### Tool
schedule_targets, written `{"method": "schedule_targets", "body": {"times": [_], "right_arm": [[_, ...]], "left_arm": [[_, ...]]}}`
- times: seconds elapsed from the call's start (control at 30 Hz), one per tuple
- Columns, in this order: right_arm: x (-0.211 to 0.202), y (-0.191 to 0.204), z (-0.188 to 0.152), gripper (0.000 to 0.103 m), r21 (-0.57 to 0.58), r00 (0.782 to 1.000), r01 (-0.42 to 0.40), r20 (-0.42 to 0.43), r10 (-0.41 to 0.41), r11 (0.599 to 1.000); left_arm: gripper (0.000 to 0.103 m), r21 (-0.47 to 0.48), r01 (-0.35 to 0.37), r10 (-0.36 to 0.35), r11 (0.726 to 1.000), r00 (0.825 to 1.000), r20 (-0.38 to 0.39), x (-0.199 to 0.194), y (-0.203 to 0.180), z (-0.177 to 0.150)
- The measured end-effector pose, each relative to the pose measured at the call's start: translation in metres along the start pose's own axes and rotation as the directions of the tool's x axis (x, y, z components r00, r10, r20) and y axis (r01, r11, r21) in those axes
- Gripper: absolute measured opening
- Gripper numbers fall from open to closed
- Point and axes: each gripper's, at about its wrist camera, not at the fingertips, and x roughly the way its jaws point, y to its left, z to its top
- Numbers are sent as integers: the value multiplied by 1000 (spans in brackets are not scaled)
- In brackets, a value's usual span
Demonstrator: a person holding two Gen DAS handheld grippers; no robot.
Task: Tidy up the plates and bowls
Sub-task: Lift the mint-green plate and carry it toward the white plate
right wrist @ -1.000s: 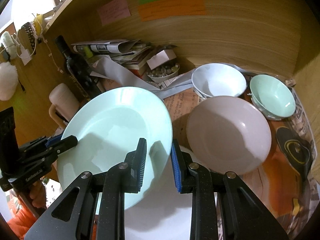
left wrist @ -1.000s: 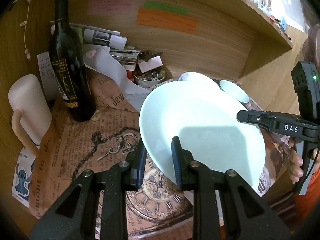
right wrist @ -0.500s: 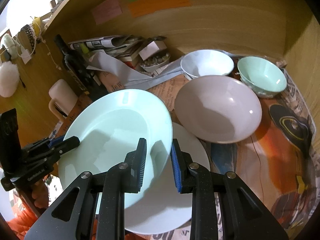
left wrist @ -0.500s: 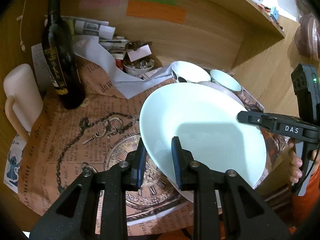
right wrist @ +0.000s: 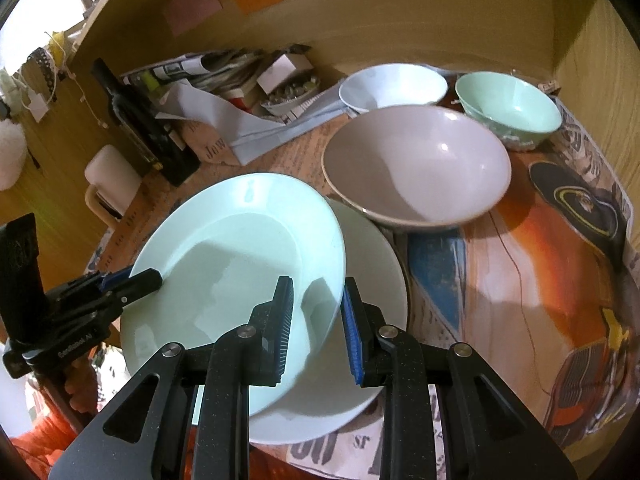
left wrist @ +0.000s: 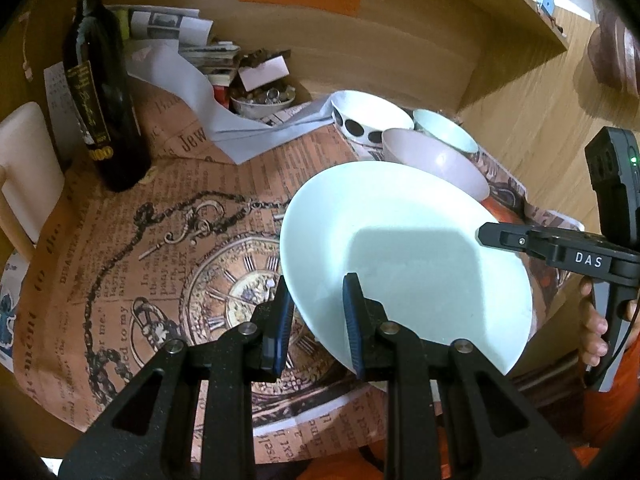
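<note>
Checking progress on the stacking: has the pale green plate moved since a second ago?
Yes. The green plate has come back and down from beside the pink bowl and now overlaps the white plate.

A plate (right wrist: 240,248) is held tilted between two tools: the left tool (left wrist: 316,316) grips its near-left rim and the right tool (right wrist: 318,328) its opposite rim. Below it a second plate (right wrist: 372,280) lies flat on the bench (left wrist: 140,280), partly covered by the first. Just behind that lower plate stands a wide bowl (right wrist: 416,164), touching or overlapping its far edge. Behind the wide bowl, against the back wall, two smaller bowls stand side by side: one (right wrist: 392,86) to the left, the other (right wrist: 508,108) to the right. Far left on the bench stands a bottle (left wrist: 104,92), with a mug (left wrist: 24,168) to its left. A heap of papers (left wrist: 188,60) and a small dish (left wrist: 262,98) lie behind, between bottle and bowls.
</note>
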Motion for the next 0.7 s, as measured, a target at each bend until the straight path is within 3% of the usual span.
{"method": "schedule_targets", "body": {"times": [0.7], "right_arm": [[7,-19,-12,23,85,999,0,-38,4,996]], "left_arm": [[25,53,-11,15,999,997,-77,29,-10,-6]]}}
